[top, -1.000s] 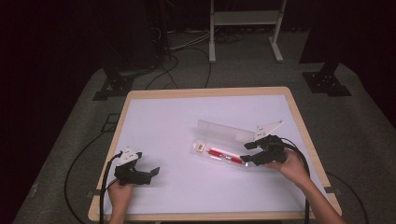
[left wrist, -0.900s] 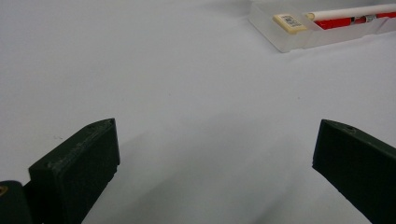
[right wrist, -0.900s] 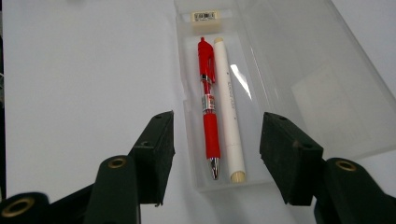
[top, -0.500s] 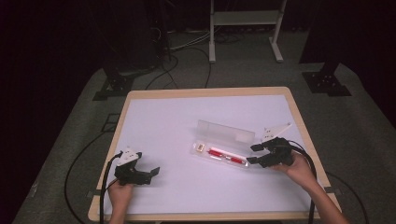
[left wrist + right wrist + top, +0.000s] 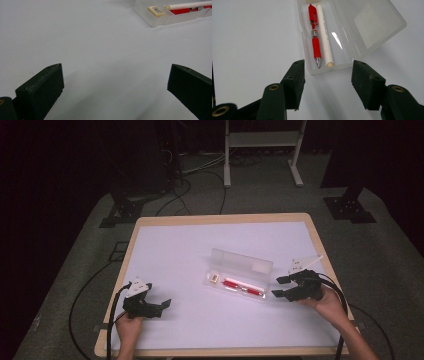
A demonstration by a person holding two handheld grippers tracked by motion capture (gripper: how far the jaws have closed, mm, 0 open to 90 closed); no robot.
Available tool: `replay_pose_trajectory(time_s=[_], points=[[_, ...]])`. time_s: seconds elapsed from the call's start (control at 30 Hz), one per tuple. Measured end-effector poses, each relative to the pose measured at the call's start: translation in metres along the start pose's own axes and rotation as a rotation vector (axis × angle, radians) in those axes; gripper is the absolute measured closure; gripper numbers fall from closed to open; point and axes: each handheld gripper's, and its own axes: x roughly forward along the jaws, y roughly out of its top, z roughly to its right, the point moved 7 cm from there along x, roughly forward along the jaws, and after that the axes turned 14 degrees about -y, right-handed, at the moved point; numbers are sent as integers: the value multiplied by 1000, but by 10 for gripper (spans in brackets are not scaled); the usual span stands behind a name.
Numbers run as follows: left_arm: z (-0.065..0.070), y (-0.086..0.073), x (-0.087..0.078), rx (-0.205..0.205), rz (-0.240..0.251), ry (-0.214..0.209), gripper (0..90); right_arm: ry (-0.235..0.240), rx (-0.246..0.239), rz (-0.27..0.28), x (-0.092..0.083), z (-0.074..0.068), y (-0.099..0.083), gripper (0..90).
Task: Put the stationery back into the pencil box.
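- Pencil case [image 5: 239, 279] lies open on the table [image 5: 200, 330], right of middle, holding a red pen [image 5: 314, 35] and white pencil [image 5: 325, 37].
- Right gripper [image 5: 283, 287] sits just beside its end, jaws apart, gripping nothing.
- Left gripper [image 5: 159, 303] rests well apart, wide open, empty.

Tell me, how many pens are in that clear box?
2: a red pen and a white pen, lying side by side in the open box. An eraser sits at the far end.

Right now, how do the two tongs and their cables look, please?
Both tongs, left and right, are black with two blocky jaws and brass-coloured rivets at the joints. Each carries a grey three-cornered plate on top and trails a black cable. The forearms are bare, with no sleeves seen.
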Motion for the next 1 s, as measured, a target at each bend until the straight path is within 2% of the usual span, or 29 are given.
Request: replay_pose_trajectory(time_s=[0.47,1.0], points=[[0,0,0,-1,0,0,1,-8,38,-15,-5,6,-23,430],[0,0,0,-1,-1,2,1,-23,63,-17,-12,11,-38,420]])
